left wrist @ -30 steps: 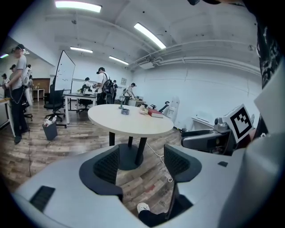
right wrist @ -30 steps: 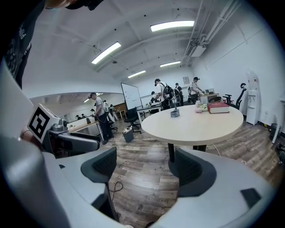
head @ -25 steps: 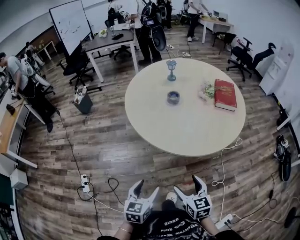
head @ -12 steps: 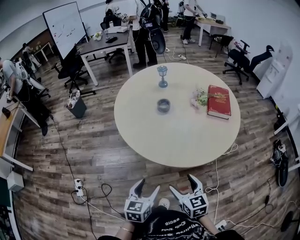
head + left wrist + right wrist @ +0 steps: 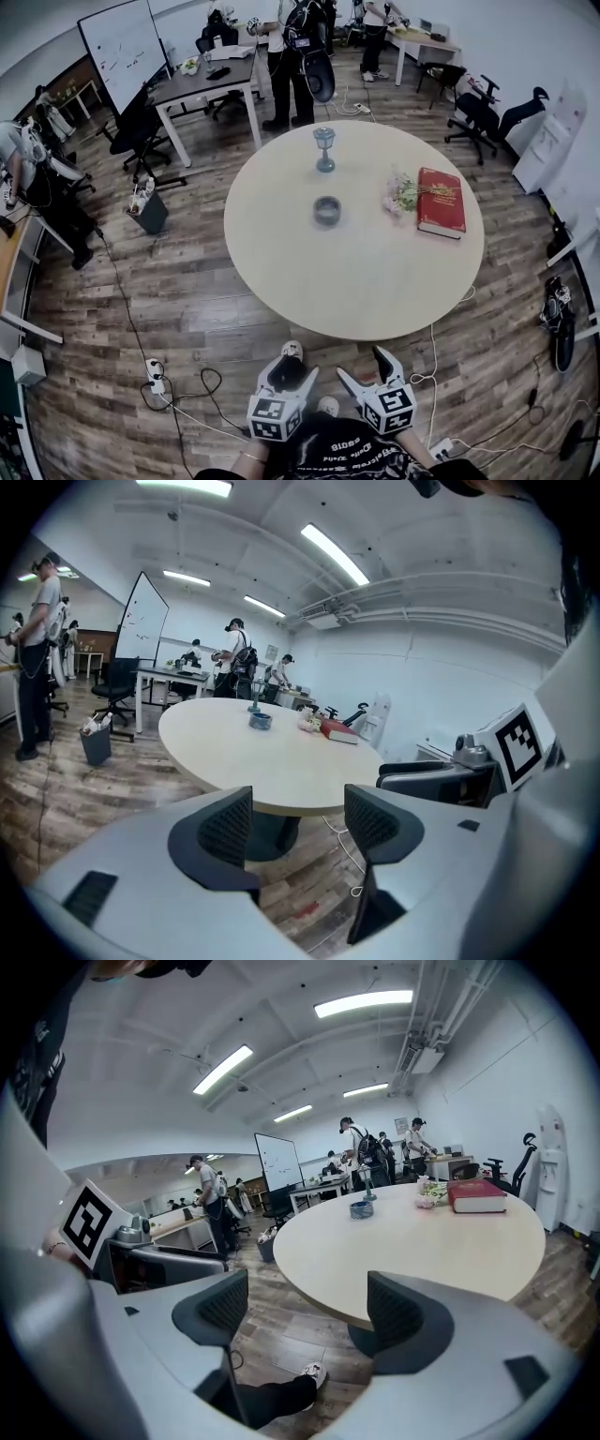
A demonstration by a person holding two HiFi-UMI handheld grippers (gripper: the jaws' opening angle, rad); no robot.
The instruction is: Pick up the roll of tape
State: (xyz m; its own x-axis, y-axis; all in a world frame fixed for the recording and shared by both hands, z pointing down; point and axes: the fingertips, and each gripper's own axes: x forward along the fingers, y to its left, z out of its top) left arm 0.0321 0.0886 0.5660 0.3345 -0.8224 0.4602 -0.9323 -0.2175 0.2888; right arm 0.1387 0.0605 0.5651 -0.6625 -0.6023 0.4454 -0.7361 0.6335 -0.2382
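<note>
Since the earlier frames the round surface has drawn nearer to both tongs in the head view, and a pale shoe has come into sight on the wooden floor, just ahead of the left tongs.

Both tongs hang low over the floor, short of the near edge of the surface. The left tongs stand wide, with nothing between the jaws; past them the left gripper view shows only the floor and the underside and pedestal of the surface. The right tongs are wide too and carry nothing; below their jaws the right gripper view shows the shoe and a dark trouser leg.

The roll of tape lies flat on the surface, a little beyond its middle and well apart from both tongs. Behind the roll a stemmed goblet stands upright. To the right of the roll lies a small bunch of flowers, just beside a red book that lies flat.

Cables trail over the floor near the left tongs.
</note>
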